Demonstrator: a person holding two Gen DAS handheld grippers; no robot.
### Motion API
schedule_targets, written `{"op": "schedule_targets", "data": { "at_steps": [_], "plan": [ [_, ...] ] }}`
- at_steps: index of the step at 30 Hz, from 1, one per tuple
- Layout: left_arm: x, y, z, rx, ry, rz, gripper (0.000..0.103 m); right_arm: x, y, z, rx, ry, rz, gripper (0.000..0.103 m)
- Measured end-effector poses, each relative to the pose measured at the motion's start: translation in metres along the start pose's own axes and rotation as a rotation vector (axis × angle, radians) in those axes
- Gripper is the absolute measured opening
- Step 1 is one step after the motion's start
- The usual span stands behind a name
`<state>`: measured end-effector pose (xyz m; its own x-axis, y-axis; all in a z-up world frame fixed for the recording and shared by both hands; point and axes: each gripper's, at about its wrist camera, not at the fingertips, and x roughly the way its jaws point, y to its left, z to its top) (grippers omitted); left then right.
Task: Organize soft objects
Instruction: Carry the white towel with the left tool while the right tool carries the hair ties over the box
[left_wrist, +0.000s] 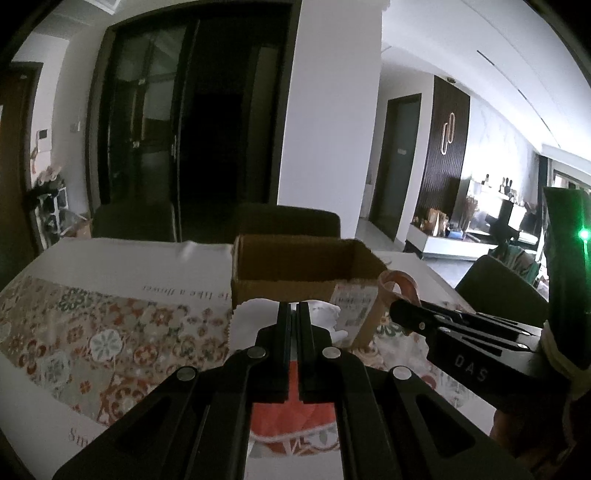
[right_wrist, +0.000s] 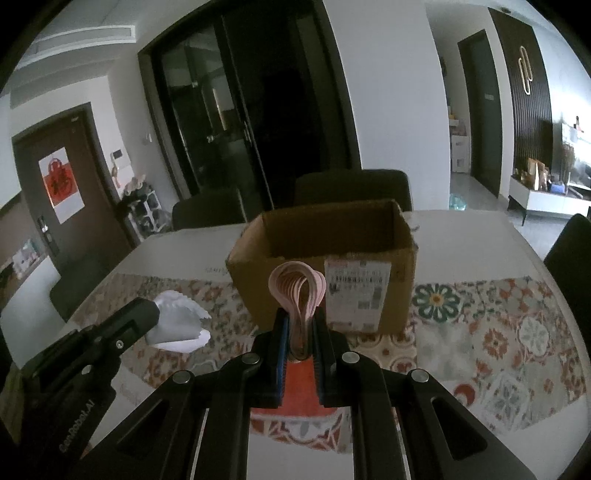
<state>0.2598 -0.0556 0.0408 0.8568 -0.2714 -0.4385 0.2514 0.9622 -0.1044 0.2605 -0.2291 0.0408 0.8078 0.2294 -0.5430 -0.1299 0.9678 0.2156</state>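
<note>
An open cardboard box (right_wrist: 325, 254) with a shipping label stands on the patterned tablecloth; it also shows in the left wrist view (left_wrist: 295, 275). My right gripper (right_wrist: 300, 314) is shut on a bundle of pink looped bands (right_wrist: 297, 286), held in front of the box's near wall; the bands also show in the left wrist view (left_wrist: 397, 286). My left gripper (left_wrist: 294, 308) is shut with nothing visible between its jaws, over a white cloth (left_wrist: 325, 317). In the right wrist view the cloth (right_wrist: 177, 325) lies left of the box, beside the left gripper's tip (right_wrist: 142, 314).
The table (right_wrist: 480, 236) carries a floral cloth (left_wrist: 110, 332) with an orange patch near both grippers. Dark chairs (right_wrist: 351, 184) stand behind the table and one stands at the right (right_wrist: 569, 254). Dark glass doors lie beyond.
</note>
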Motion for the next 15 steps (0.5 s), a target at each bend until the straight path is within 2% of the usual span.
{"op": "schedule_targets", "data": {
  "at_steps": [6, 15],
  "plan": [
    [0.018, 0.005, 0.023, -0.01, -0.01, -0.005, 0.005, 0.011, -0.001, 0.027, -0.013, -0.027, -0.007, 0.013],
    [0.05, 0.003, 0.057, 0.026, -0.023, -0.024, 0.005, 0.033, -0.005, 0.061, -0.025, -0.046, -0.016, 0.013]
  ]
}}
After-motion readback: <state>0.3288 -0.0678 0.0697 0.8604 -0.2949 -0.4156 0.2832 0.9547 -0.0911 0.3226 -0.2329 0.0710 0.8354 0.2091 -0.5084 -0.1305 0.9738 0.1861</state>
